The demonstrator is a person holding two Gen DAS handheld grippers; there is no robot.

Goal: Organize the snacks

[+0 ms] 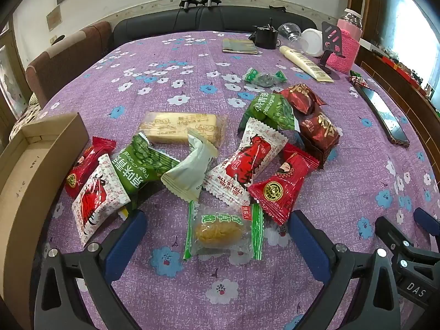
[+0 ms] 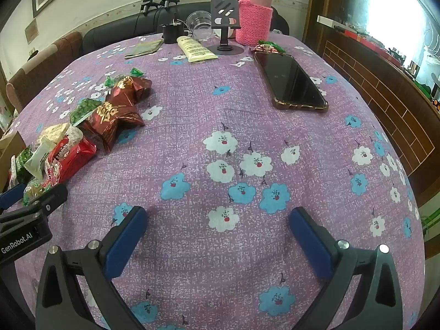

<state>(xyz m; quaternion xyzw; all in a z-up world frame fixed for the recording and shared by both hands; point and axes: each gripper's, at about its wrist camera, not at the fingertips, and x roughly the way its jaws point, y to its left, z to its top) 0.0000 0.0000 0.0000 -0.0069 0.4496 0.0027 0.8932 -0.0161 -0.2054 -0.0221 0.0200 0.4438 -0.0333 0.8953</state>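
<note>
Jaws of both grippers spread, empty; left gripper (image 1: 217, 236) should pinch the clear green-edged snack (image 1: 222, 231) centrally, toward cardboard box (image 1: 41, 148).

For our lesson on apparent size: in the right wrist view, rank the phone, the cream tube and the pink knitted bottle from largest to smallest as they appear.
1. Phone
2. Pink knitted bottle
3. Cream tube

The phone lies nearer the camera, so its lead may be partly nearness.
</note>
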